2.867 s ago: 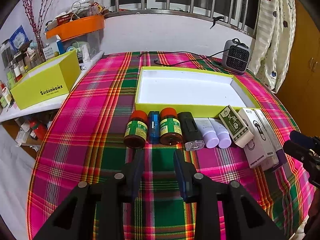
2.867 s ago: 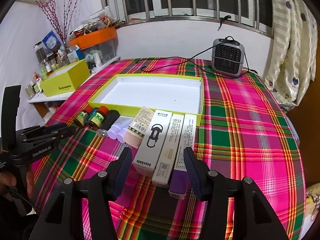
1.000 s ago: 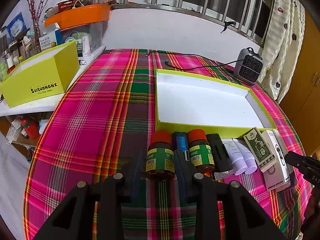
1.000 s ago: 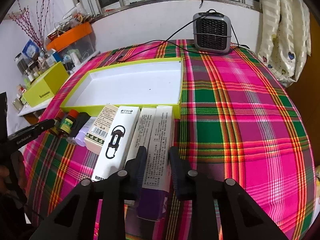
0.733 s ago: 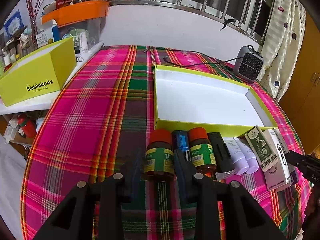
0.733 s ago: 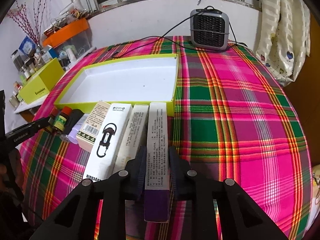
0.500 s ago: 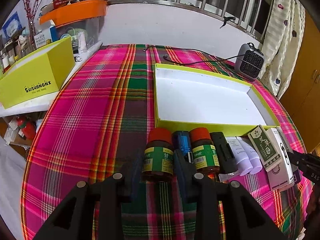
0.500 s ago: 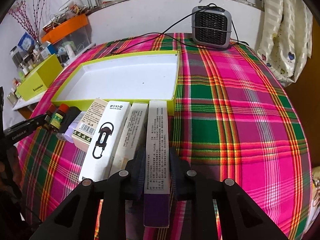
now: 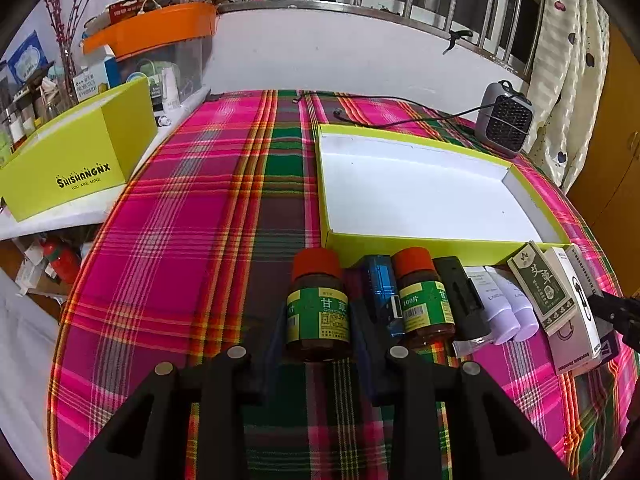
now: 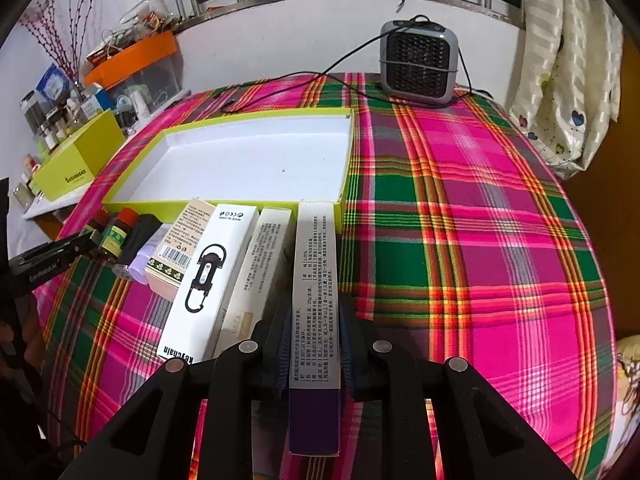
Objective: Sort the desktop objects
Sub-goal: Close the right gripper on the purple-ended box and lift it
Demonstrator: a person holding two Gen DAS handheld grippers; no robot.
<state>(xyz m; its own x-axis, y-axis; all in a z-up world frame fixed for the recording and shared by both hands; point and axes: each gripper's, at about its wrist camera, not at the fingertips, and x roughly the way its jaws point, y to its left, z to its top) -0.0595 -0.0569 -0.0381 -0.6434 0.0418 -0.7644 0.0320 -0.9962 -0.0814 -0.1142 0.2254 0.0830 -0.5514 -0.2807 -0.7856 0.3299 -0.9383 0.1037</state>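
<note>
Gripping amber bottle (image 9: 318, 310) (round) — long carton (image 10: 315, 280)

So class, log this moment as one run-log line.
left gripper: shut on brown bottle | right gripper: shut on purple-ended box | tray: empty

grey heater (image 10: 419, 62), orange bin (image 9: 154, 28), curtain (image 10: 568, 64)

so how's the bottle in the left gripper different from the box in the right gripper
The bottle is round, brown, with an orange cap and green label; the box is long, flat-sided, white with a purple end. Both are clamped, by the left gripper and right gripper.
</note>
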